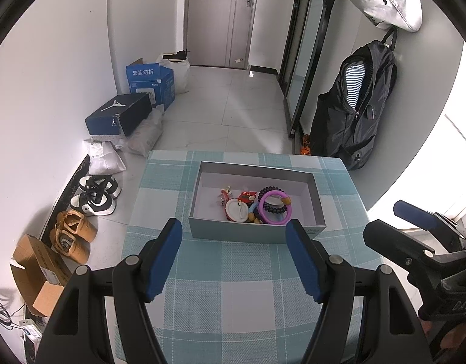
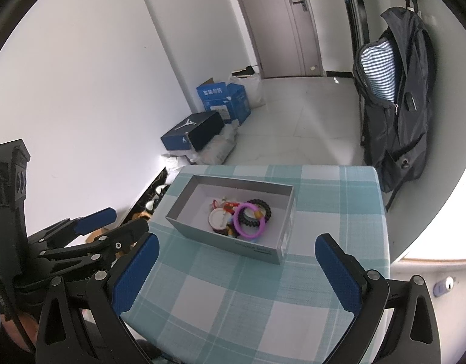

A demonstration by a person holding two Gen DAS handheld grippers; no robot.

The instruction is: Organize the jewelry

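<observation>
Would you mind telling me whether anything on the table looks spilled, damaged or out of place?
Nothing stands out: the jewelry lies piled inside the grey box, which sits upright on the checked tablecloth.

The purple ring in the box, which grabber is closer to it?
Left, I think, but only slightly. The left gripper hovers open just short of the grey box, facing the purple ring. The right gripper hovers open too, slightly farther back.

White walls, pale tiled floor point(image 1: 233, 106), grey door point(image 1: 221, 15) at the far end. Checked teal cloth over the counter point(image 1: 233, 273). Black backpack point(image 1: 357, 103) hanging right; boxes and shoes point(image 1: 96, 194) along the left wall.
</observation>
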